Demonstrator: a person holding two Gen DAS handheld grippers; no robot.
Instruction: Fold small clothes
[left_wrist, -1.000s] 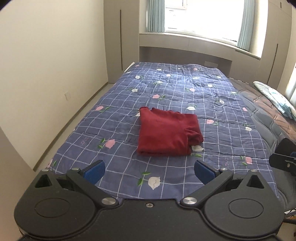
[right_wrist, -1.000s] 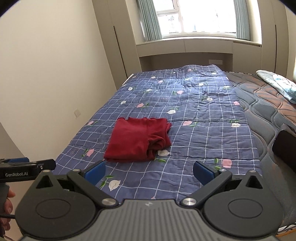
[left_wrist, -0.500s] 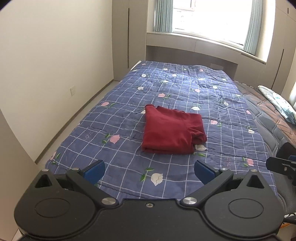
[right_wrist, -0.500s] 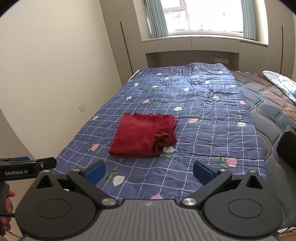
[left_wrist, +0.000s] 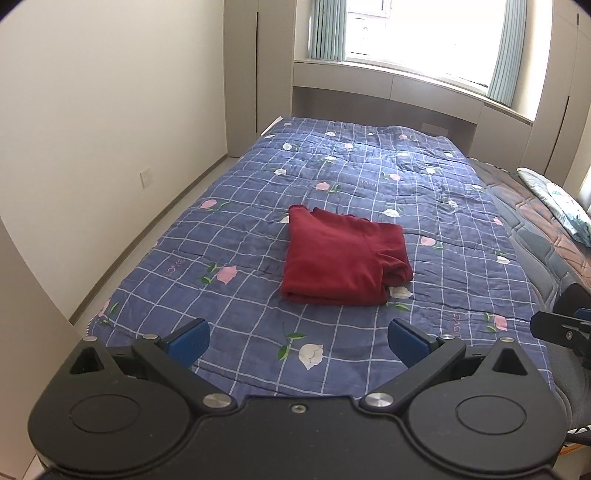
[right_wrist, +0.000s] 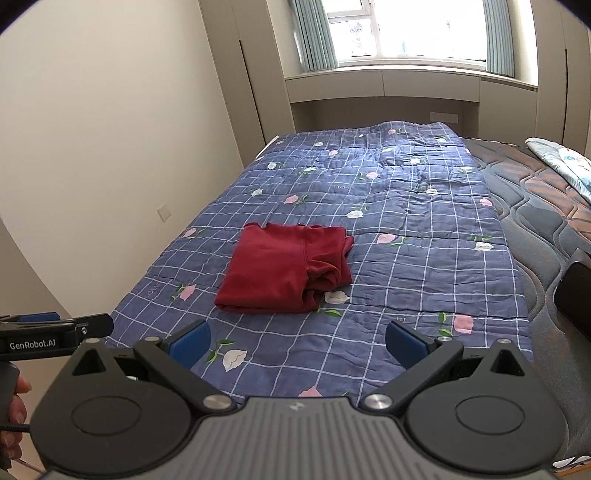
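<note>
A dark red garment (left_wrist: 345, 260) lies folded into a compact rectangle on the blue checked floral quilt (left_wrist: 240, 236); it also shows in the right wrist view (right_wrist: 286, 271). My left gripper (left_wrist: 297, 338) is open and empty, held back above the near edge of the bed, well short of the garment. My right gripper (right_wrist: 297, 338) is open and empty, also back from the garment. The left gripper's side (right_wrist: 55, 334) shows at the left edge of the right wrist view.
The quilt (right_wrist: 424, 221) covers the left part of the bed. A bare quilted mattress (right_wrist: 535, 206) lies on the right with a pale floral pillow (left_wrist: 557, 201). A wall runs along the left, with wardrobes and a window ledge behind. The right gripper's body (left_wrist: 565, 326) is at the right edge.
Both grippers have drawn back and risen from the bed, so the folded garment looks smaller and farther. Both stay open. The garment has not moved.
</note>
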